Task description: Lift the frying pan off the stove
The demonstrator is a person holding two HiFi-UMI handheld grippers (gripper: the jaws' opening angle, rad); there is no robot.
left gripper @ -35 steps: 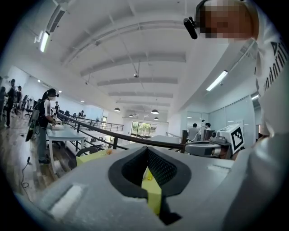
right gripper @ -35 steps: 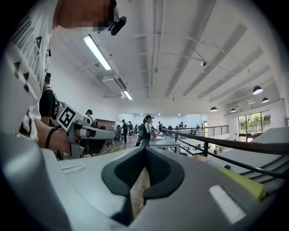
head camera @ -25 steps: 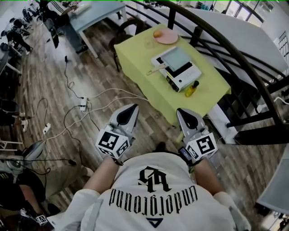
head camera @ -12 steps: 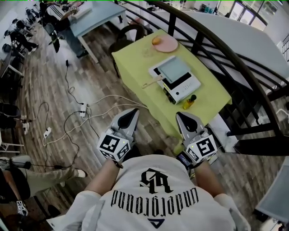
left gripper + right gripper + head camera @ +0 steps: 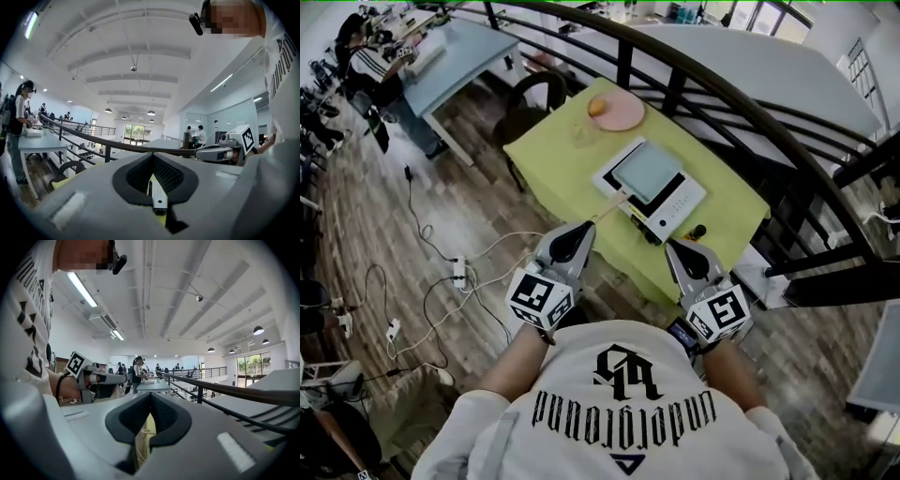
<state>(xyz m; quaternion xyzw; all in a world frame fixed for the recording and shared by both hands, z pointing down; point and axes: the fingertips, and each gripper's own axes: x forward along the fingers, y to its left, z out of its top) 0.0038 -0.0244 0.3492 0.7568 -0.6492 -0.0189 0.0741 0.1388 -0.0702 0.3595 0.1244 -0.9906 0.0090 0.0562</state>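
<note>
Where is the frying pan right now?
In the head view, the frying pan sits on the white stove in the middle of the yellow-green table, with the pink plate beyond it and its handle pointing toward the left gripper.

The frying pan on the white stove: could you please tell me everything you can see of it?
The square, grey, metal-looking frying pan lies flat on the white stove, on the table's yellow-green cloth. It seems empty. Its pale, wood-like handle points off one corner toward the table's near edge. Only the stove touches it; the shut left gripper is short of the handle.
</note>
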